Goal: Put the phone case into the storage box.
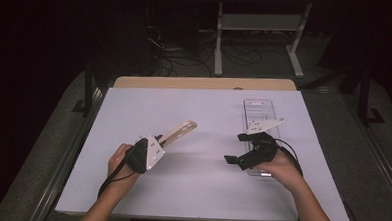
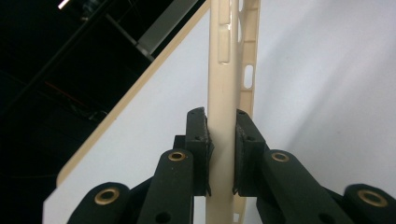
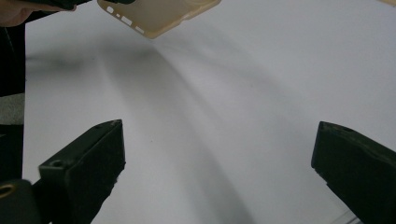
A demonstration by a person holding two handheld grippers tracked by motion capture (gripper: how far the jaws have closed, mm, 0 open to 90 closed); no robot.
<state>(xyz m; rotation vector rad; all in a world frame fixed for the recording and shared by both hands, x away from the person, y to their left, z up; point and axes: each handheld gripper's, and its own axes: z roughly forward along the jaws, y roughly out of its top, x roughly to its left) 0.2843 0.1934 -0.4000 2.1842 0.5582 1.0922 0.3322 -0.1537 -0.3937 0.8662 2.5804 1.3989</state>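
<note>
A cream phone case [image 1: 179, 131] is held off the white table [image 1: 204, 106], edge-on and slanting up to the right. My left gripper [image 1: 157, 142] is shut on its near end. In the left gripper view both black pads clamp the case [image 2: 223, 93] from either side at my left gripper [image 2: 222, 154]. My right gripper [image 1: 236, 148] hovers over the table's right half with its jaws wide open and nothing between them [image 3: 217, 163]. The right gripper view catches a corner of the case [image 3: 159, 14] at the top left.
A clear plastic tray [image 1: 260, 113] lies on the table just behind and under my right hand. The table's wooden far edge [image 1: 205, 83] shows beyond the white sheet. Dark floor, cables and a metal stand lie past it.
</note>
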